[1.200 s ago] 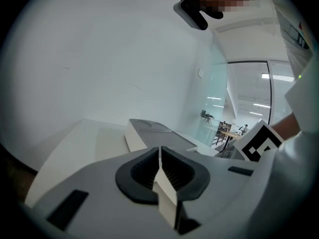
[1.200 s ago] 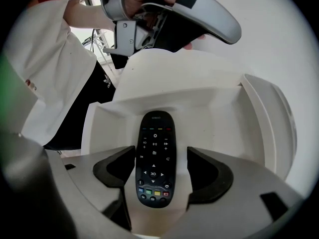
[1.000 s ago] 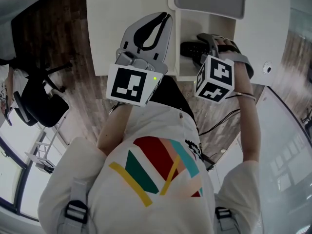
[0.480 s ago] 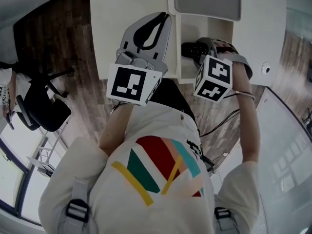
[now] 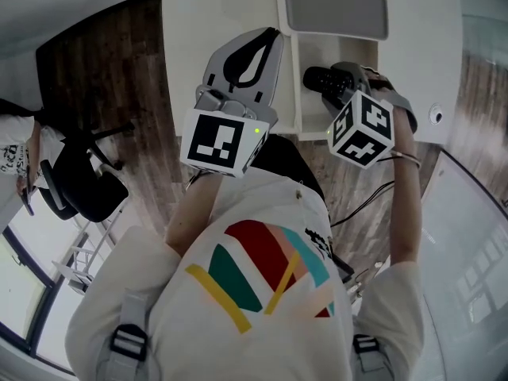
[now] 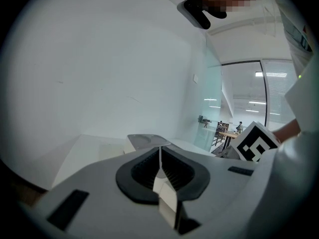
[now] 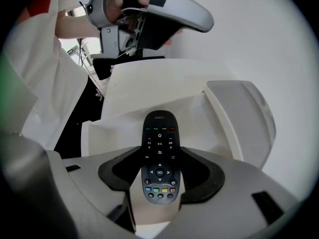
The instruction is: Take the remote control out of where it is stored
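Note:
The black remote control (image 7: pixel 159 153) with coloured buttons lies lengthwise between the jaws of my right gripper (image 7: pixel 159 178), which is shut on its lower half. In the head view the remote (image 5: pixel 320 78) sticks out of the right gripper (image 5: pixel 340 80) over the open white drawer (image 5: pixel 300 101) of the desk. My left gripper (image 5: pixel 274 34) rests over the desk top just left of the drawer. It is shut, its pads (image 6: pixel 160 158) meeting with nothing between them.
A grey panel (image 5: pixel 336 5) lies on the desk (image 5: pixel 214 14) behind the drawer, and shows as a grey pad (image 7: pixel 244 113) in the right gripper view. A black office chair (image 5: pixel 79 181) stands on the wood floor at left. Cables (image 5: pixel 365 201) hang below the desk at right.
The head view has drifted so everything sits slightly further right. The right gripper's cube has turned a little while the remote stays over the drawer. The left gripper has not moved.

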### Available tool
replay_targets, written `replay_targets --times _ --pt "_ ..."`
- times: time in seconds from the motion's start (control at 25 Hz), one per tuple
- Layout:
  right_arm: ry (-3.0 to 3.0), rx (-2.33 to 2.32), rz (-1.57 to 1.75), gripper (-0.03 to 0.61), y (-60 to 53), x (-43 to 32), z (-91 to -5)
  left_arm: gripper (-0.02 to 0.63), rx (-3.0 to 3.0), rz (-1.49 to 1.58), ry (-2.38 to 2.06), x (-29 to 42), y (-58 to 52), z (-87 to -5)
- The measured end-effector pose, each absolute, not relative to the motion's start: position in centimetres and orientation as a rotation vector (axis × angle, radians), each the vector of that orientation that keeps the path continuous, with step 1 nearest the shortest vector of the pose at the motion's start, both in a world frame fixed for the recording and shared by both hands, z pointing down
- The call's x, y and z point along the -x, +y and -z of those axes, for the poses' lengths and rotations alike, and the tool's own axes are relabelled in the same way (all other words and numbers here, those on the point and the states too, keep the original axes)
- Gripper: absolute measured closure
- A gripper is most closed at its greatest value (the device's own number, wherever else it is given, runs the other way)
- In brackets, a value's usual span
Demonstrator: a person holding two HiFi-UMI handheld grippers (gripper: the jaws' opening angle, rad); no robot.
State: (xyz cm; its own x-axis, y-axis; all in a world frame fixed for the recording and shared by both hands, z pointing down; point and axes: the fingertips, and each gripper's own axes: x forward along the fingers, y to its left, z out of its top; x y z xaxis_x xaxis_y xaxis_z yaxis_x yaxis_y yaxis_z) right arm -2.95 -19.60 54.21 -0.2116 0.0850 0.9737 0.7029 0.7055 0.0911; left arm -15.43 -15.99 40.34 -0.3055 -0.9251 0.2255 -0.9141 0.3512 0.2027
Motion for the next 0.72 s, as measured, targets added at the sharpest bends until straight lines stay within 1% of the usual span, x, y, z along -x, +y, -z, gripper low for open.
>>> replay_targets --times 0.2,0.44,0.6,0.72 --pt "-1.825 0.514 0.577 0.333 -20.4 4.4 -50.7 0.607 -1.672 0.051 -2.335 16.0 -16.2 -37.7" --pt "-2.059 0.336 0.570 0.333 -21.5 7.8 -45.5 0.606 -1.794 0.116 -2.389 16.5 -18.0 -33.1" --pt "-2.195 0.130 0.524 0.333 -23.4 9.0 -41.4 0.606 -1.866 0.134 -2.380 16.5 -19.5 -30.4" --pt "-2.356 -0.052 0.440 0.333 -24.5 9.6 -37.4 0.607 -1.805 0.200 -2.376 17.3 -20.0 -28.1"
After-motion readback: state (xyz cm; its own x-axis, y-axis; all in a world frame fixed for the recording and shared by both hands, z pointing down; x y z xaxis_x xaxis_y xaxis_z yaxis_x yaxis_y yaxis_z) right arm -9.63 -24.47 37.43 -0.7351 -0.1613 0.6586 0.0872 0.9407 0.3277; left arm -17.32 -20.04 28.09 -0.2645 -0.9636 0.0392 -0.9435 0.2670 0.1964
